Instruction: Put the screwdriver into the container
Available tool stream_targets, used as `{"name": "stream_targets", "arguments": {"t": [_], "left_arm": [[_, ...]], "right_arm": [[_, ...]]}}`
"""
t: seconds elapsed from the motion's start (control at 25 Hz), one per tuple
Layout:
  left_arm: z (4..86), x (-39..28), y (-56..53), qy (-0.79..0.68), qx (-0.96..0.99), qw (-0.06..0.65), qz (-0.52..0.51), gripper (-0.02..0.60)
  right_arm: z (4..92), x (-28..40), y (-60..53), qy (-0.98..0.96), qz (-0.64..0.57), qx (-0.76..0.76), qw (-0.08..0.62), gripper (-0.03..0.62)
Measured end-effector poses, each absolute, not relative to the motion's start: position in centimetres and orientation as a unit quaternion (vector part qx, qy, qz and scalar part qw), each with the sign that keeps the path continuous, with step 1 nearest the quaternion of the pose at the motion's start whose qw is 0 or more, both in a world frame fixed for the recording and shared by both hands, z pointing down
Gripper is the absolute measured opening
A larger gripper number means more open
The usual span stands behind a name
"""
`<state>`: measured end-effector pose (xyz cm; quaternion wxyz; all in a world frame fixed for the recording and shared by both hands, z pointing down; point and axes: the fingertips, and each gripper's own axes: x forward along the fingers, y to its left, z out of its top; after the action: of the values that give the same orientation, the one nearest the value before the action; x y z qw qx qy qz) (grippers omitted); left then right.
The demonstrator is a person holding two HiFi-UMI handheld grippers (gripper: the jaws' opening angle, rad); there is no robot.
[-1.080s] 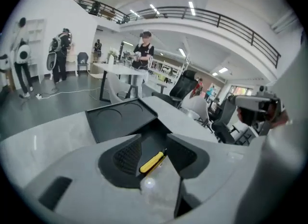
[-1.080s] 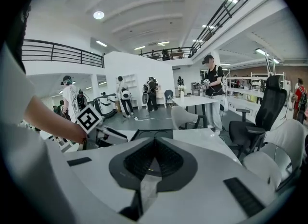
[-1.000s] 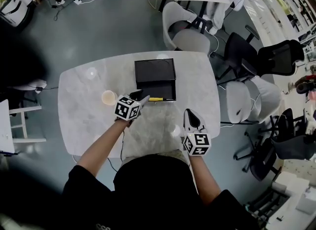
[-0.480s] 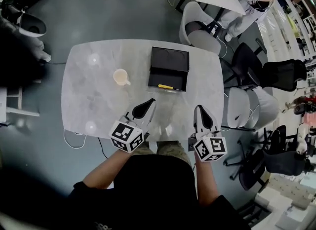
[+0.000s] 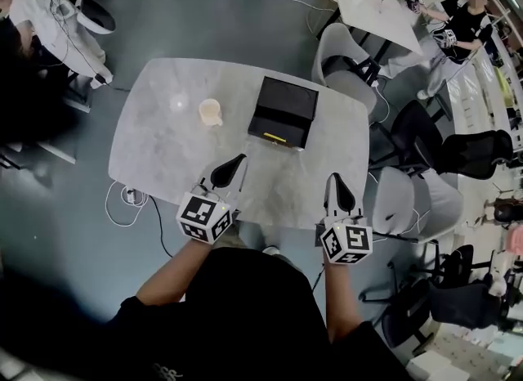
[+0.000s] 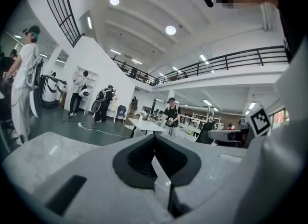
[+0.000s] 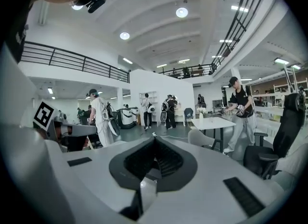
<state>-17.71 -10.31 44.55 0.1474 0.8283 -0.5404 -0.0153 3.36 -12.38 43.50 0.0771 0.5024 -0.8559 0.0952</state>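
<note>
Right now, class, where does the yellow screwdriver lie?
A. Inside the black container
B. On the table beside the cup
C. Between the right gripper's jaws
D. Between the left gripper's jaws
A: the yellow screwdriver lies in the near part of the black container, while the left gripper and right gripper are shut on nothing.

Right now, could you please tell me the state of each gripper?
Left gripper: tongs closing shut, nothing held.
Right gripper: tongs closed, nothing held.
</note>
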Motion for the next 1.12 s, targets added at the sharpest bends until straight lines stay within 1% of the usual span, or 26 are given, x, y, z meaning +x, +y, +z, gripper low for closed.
{"name": "stream_targets", "arguments": {"t": [0.24,0.36,0.48,0.76,1.12], "left_arm": [[44.7,-10.2,-4.9,-0.527,0.839,0.133,-0.001,0.017],[45.1,-8.1,-3.3,-0.537,0.832,0.141,-0.002,0.017],[45.2,-6.2,-2.2,-0.535,0.832,0.147,-0.001,0.017],[43.9,-2.6,-1.0,-0.532,0.837,0.132,0.004,0.017],[44.6,-1.5,0.8,-0.543,0.828,0.139,0.015,0.017]], "right_arm": [[44.0,10.7,-6.7,-0.854,0.087,0.507,0.085,0.012],[44.4,12.7,-5.2,-0.853,0.088,0.507,0.085,0.012],[43.6,13.9,-4.3,-0.856,0.075,0.506,0.080,0.012],[42.6,15.9,-2.3,-0.865,0.059,0.494,0.070,0.011],[42.6,16.7,-0.5,-0.871,0.055,0.483,0.069,0.012]]}}
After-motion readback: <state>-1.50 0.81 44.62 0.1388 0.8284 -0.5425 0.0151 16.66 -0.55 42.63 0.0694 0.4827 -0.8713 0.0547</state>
